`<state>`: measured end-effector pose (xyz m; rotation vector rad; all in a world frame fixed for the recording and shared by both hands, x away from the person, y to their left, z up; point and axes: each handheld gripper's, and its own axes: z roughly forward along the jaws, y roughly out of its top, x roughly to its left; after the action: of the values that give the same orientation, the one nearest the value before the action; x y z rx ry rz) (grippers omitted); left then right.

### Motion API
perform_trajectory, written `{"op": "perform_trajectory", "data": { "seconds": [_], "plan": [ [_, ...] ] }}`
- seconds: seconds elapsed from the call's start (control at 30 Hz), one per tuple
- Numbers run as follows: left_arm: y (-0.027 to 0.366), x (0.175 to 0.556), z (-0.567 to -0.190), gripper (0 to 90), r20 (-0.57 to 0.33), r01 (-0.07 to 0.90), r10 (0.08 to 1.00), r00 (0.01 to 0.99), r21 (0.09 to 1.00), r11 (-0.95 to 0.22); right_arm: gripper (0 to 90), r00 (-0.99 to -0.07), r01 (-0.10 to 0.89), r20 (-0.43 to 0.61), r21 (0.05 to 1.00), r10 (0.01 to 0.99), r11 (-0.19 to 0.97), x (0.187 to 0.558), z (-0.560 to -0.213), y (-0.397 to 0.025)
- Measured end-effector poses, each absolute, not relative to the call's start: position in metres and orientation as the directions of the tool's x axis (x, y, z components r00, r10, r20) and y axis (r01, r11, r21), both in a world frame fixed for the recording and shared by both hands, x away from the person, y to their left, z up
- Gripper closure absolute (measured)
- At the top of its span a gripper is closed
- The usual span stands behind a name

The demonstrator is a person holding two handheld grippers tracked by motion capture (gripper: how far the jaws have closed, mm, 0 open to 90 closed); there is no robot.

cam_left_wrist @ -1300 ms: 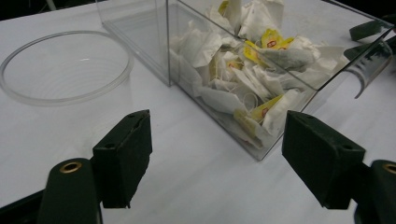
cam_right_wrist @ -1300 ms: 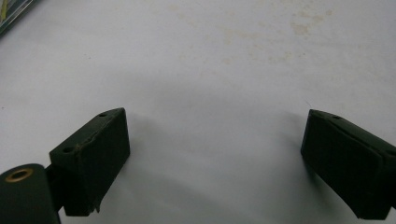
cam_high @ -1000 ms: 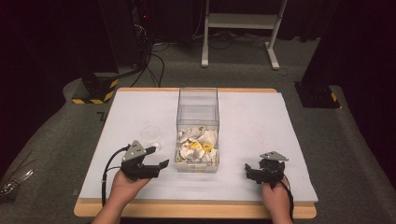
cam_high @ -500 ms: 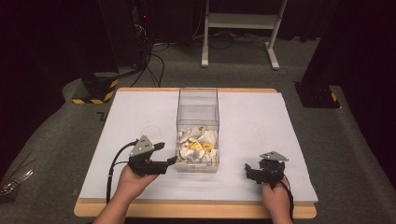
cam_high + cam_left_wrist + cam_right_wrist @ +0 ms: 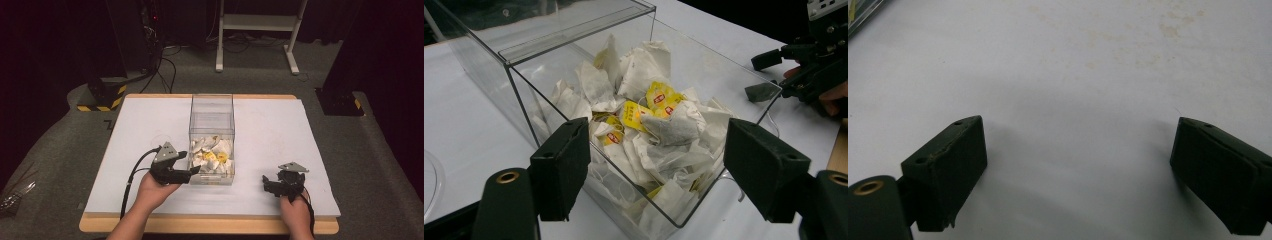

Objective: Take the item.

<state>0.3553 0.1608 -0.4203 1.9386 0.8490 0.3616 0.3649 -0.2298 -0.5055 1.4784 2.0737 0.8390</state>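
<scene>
White table [image 5: 280,125]: our left gripper [image 5: 192,172], jaws spread, faces the tea bags [image 5: 644,125] right ahead; right gripper [image 5: 266,183] released, farther off.

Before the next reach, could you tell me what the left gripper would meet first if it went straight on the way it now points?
Probably the near wall of the clear box, then the tea bags; the left gripper is open.
</scene>
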Motion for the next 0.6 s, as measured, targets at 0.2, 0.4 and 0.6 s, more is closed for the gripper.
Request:
{"op": "perform_trajectory", "data": {
  "seconds": [0.2,0.4,0.6],
  "plan": [
    [0.154,0.36,-0.419,29.6,-0.116,0.428,0.701,0.703,0.857,-0.288,7.8,-0.32,0.668,-0.016,0.705,0.947,0.238,0.365,-0.506,-0.23],
    [0.14,0.36,-0.413,29.6,-0.086,0.41,0.694,0.715,0.855,-0.316,7.7,-0.318,0.67,-0.014,0.704,0.948,0.236,0.365,-0.505,-0.23],
    [0.129,0.362,-0.413,29.5,-0.09,0.423,0.688,0.72,0.843,-0.332,7.7,-0.32,0.67,-0.016,0.703,0.947,0.239,0.365,-0.505,-0.23]
  ]
}}
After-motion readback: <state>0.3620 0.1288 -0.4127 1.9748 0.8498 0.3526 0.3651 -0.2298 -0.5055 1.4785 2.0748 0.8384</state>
